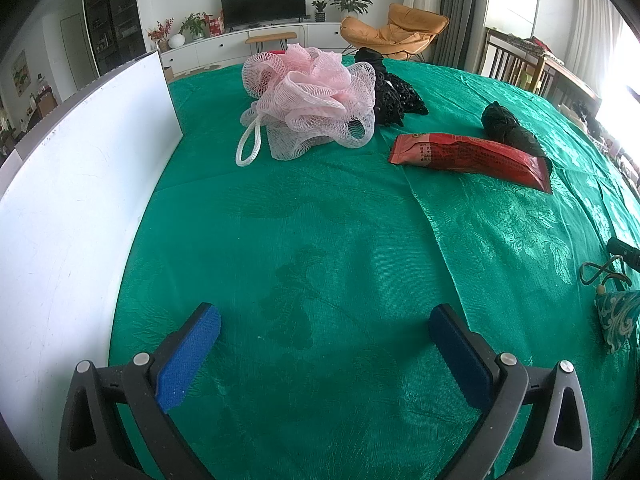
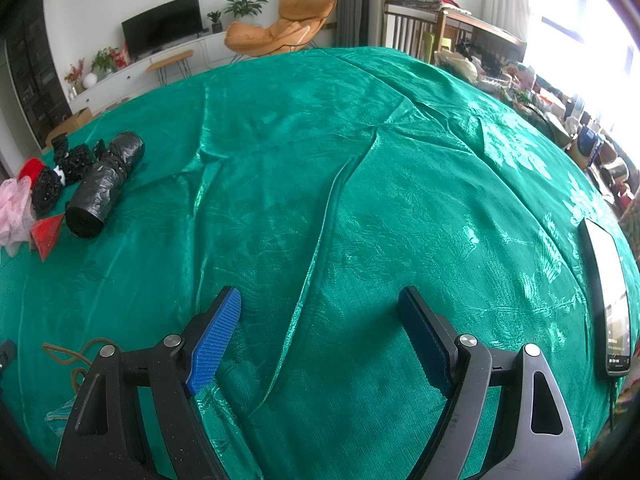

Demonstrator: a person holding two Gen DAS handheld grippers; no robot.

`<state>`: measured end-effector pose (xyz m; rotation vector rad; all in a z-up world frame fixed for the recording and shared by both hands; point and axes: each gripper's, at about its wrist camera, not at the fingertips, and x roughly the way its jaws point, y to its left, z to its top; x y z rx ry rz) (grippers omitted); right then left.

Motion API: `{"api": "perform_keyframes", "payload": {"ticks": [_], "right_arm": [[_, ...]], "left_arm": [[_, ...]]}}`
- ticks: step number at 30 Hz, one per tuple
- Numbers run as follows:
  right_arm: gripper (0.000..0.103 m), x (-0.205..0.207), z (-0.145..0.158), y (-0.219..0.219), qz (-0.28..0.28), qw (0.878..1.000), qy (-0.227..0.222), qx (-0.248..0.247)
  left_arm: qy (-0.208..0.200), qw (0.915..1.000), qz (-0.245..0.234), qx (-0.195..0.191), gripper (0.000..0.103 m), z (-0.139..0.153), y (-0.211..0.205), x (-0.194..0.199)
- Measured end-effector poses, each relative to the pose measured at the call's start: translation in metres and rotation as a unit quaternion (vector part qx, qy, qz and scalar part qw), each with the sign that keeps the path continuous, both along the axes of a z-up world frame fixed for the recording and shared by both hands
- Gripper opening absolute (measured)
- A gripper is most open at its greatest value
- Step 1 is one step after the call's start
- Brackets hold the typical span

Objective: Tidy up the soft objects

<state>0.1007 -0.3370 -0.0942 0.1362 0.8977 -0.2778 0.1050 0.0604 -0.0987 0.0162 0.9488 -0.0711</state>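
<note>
Jaws apart on both grippers (nothing between), pink mesh pouf beside red packet, white board left.

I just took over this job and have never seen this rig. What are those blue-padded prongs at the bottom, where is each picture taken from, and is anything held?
The prongs are the fingers of two hand-held grippers a person carries; each picture comes from a camera on one. The left hand-held gripper and the right hand-held gripper are both open and hold nothing. On the green tablecloth lie a pink mesh sponge, a black lace item, a red packet, a black bag roll, a patterned pouch and a phone.
</note>
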Motion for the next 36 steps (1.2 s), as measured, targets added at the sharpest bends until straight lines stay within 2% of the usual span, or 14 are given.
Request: {"api": "perform_keyframes", "payload": {"ticks": [25,28,30,32,34,36], "right_arm": [[0.083,0.000,0.000,0.000,-0.001,1.000,0.000,0.000],[0.083,0.000,0.000,0.000,-0.001,1.000,0.000,0.001],[0.083,0.000,0.000,0.000,-0.001,1.000,0.000,0.000],[0.083,0.000,0.000,0.000,-0.001,1.000,0.000,0.000],[0.083,0.000,0.000,0.000,-0.001,1.000,0.000,0.001],[0.083,0.000,0.000,0.000,-0.001,1.000,0.000,0.001]], "left_arm": [[0.000,1.0000,0.001,0.000,0.103,0.000,0.000,0.000],[0.014,0.9999,0.003,-0.005,0.103,0.003,0.000,0.003],[0.004,0.9996,0.007,-0.028,0.103,0.015,-0.001,0.010],[-0.034,0.9983,0.009,-0.046,0.103,0.038,-0.003,0.020],[-0.054,0.9972,0.006,-0.052,0.103,0.057,-0.005,0.035],[-0.054,0.9971,0.002,-0.053,0.103,0.069,-0.009,0.061]]}}
